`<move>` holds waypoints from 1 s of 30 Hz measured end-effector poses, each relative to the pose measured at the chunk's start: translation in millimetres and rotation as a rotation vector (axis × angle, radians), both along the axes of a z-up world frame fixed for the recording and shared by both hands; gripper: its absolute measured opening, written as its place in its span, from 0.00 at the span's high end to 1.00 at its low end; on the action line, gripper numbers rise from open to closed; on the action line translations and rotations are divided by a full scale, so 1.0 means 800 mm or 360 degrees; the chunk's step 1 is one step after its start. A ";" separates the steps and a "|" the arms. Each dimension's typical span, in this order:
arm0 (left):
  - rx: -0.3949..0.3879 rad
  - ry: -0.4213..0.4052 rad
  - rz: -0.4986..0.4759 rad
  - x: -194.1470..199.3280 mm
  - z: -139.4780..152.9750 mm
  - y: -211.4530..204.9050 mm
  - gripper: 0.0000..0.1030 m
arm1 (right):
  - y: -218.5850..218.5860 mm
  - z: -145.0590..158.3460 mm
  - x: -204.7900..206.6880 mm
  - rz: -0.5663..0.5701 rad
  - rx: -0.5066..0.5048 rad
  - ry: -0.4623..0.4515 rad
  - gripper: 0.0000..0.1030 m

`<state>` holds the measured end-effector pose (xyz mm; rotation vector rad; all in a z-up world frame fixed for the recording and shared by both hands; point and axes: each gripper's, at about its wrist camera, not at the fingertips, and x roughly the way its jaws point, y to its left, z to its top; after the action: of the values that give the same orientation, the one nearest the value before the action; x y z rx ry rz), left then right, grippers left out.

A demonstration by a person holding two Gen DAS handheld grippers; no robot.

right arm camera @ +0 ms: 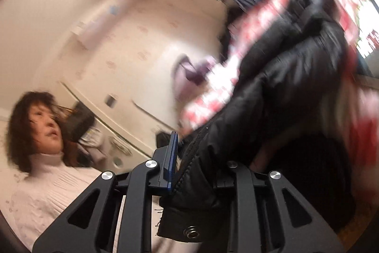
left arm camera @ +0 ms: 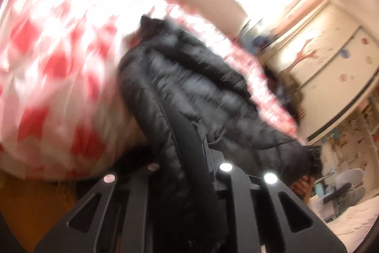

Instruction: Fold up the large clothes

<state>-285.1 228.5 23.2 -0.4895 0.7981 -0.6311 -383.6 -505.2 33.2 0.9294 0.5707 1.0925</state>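
A black quilted puffer jacket (left arm camera: 189,87) hangs in the air between both grippers, blurred by motion. My left gripper (left arm camera: 189,158) is shut on its zipper edge, with the fabric draped over the fingers. My right gripper (right arm camera: 189,153) is shut on the jacket (right arm camera: 272,87) near its hem, where a metal snap (right arm camera: 191,231) shows. One blue finger (right arm camera: 171,163) is visible; the other is hidden under the fabric. Both cameras are tilted upward.
A red and white patterned cloth (left arm camera: 54,58) fills the left of the left wrist view and shows behind the jacket in the right wrist view (right arm camera: 213,91). A person in a white sweater (right arm camera: 47,181) is at the lower left. A cream wardrobe (left arm camera: 331,58) stands behind.
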 end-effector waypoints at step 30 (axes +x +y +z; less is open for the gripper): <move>0.0078 -0.0127 0.0568 0.461 0.054 -0.107 0.83 | -0.064 0.029 0.451 -0.0876 -0.0019 0.0314 0.80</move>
<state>84.1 142.7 66.5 -0.5432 0.6289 -0.2977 -22.7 -556.2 56.2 1.1074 0.4412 0.5064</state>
